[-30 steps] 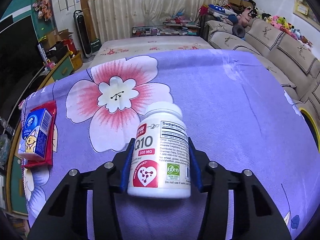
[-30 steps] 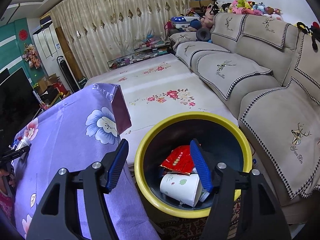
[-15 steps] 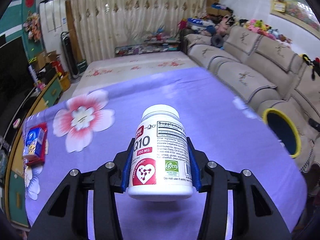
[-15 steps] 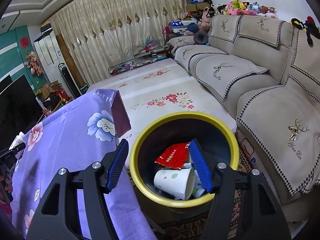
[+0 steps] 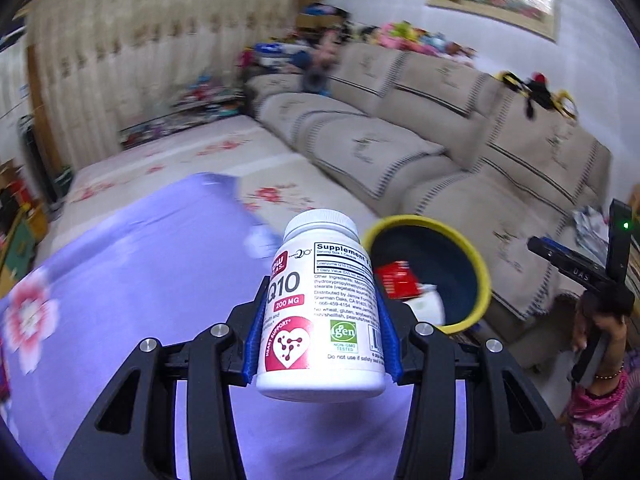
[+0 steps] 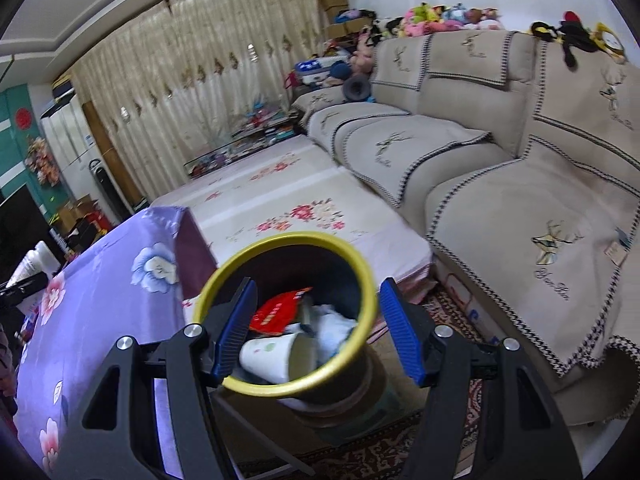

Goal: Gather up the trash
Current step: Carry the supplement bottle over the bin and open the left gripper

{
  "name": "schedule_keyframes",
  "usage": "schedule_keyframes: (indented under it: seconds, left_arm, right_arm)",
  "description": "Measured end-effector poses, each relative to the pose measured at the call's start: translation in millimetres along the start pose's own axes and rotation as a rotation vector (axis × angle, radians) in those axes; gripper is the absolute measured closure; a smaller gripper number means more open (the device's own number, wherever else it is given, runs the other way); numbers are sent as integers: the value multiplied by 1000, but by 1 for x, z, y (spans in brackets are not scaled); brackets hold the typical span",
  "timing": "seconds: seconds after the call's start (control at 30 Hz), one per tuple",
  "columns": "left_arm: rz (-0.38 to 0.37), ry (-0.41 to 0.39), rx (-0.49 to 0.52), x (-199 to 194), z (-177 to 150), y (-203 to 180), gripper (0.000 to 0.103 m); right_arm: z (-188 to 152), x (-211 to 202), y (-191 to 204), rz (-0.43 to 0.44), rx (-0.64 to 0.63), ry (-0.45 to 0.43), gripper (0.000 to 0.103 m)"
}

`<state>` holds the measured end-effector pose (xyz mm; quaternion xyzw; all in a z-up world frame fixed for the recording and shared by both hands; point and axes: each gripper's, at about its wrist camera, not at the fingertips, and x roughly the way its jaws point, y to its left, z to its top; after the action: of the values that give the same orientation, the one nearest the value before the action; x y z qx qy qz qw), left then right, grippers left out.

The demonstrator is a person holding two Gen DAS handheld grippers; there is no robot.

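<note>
My left gripper (image 5: 320, 332) is shut on a white supplement bottle (image 5: 322, 304) with a red heart label, held upright in the air above the purple floral tablecloth (image 5: 120, 280). Just beyond it to the right stands the yellow-rimmed trash bin (image 5: 478, 252). In the right wrist view my right gripper (image 6: 316, 332) is open and empty above that bin (image 6: 240, 264), which holds a red wrapper (image 6: 276, 312), a paper cup (image 6: 268, 356) and crumpled paper. The bottle (image 6: 36, 260) shows at the far left edge there.
A beige sofa (image 6: 520, 184) runs along the right, close behind the bin. A low bed with floral sheet (image 6: 288, 208) lies beyond the table. The table corner (image 6: 188, 232) borders the bin. A person's hand (image 5: 600, 332) holds the other gripper's handle at right.
The left gripper has swung right and upward with the bottle, from over the table's middle to near the bin. The right gripper has drifted back slightly over the bin, still open.
</note>
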<state>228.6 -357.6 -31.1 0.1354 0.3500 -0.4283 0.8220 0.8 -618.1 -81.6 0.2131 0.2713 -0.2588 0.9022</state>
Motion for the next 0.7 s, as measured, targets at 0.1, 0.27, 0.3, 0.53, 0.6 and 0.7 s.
schedule_keyframes:
  seconds: [0.1,0.27,0.3,0.53,0.6,0.7]
  left_arm:
    - [-62,38,31,28,13,-36,56]
    - [-120,120,68,86,29,-87,56]
    - [-128,139,65,97,29,-94,56]
    - [-153,240,56,170,26,-125,56]
    - [-156,263,52,187,22,-132,56]
    - [-153,286,51,204,18,-140,56]
  right_arm:
    - [2,-7,-17,-18,15,-17,42]
    - [5,-15,-34,-29,24,-35,42]
    - [6,-16,-37,-30,26,-38,42]
    - [7,-21,-56,-37,41,-50,42]
    - [6,-21,-59,-36,46,-50,42]
    - [6,-19,-64,-36,54,-46,41]
